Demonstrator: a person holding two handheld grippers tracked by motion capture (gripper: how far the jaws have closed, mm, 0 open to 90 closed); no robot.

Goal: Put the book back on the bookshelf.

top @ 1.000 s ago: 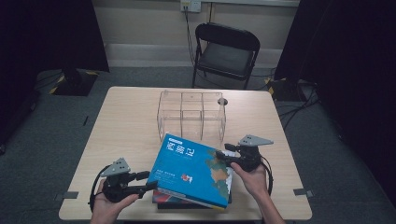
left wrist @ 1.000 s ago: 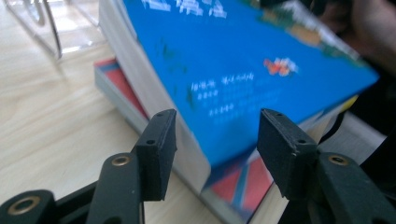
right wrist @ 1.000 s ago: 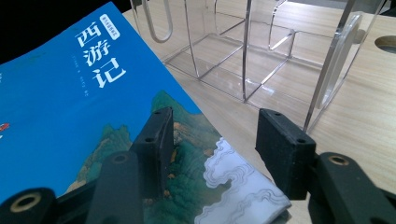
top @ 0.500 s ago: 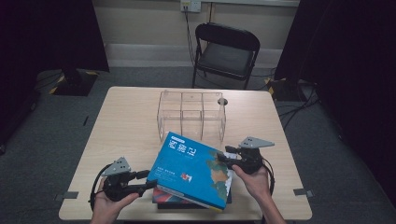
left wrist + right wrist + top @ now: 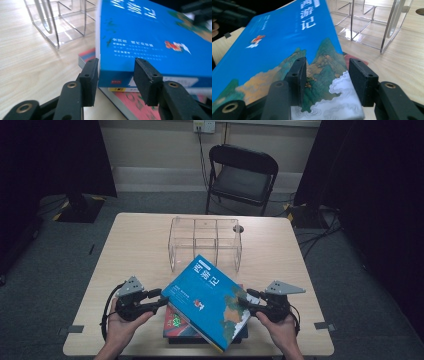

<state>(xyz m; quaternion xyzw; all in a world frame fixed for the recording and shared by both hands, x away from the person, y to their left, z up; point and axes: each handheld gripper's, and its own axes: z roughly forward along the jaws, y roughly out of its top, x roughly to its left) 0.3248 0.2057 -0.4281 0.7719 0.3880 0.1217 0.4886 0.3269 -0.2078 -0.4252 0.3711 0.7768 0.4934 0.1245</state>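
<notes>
- Blue book (image 5: 207, 302): top of a stack at the near middle of the table (image 5: 135, 250). Lifted and tilted, its far corner raised toward the clear box, its near right corner low over the stack. White characters on the cover, a mountain picture at its right end.
- Left gripper (image 5: 156, 298): held in the left hand (image 5: 120, 325), near left of the table, pointing right at the book's left edge. In the left gripper view the jaws straddle that edge (image 5: 113, 72). They have just been closing, with the book between them. One jaw lies against the spine side; the other sits over the cover, and I cannot tell whether it presses.
- Right gripper (image 5: 246, 301): held in the right hand (image 5: 280, 330), near right of the table, pointing left at the book's right end. In the right gripper view one jaw rests on the picture cover and the other stands beyond the book's edge (image 5: 325, 75). The book lies between half-spread jaws; a firm pinch cannot be told.
- Lower books (image 5: 175, 322): flat under the blue book. A red and green cover shows at the left.
- Clear box (image 5: 205, 242): see-through, with dividers inside, at the middle of the table, just beyond the book.
- Chair (image 5: 242, 177): black, folding, beyond the far edge of the table.
</notes>
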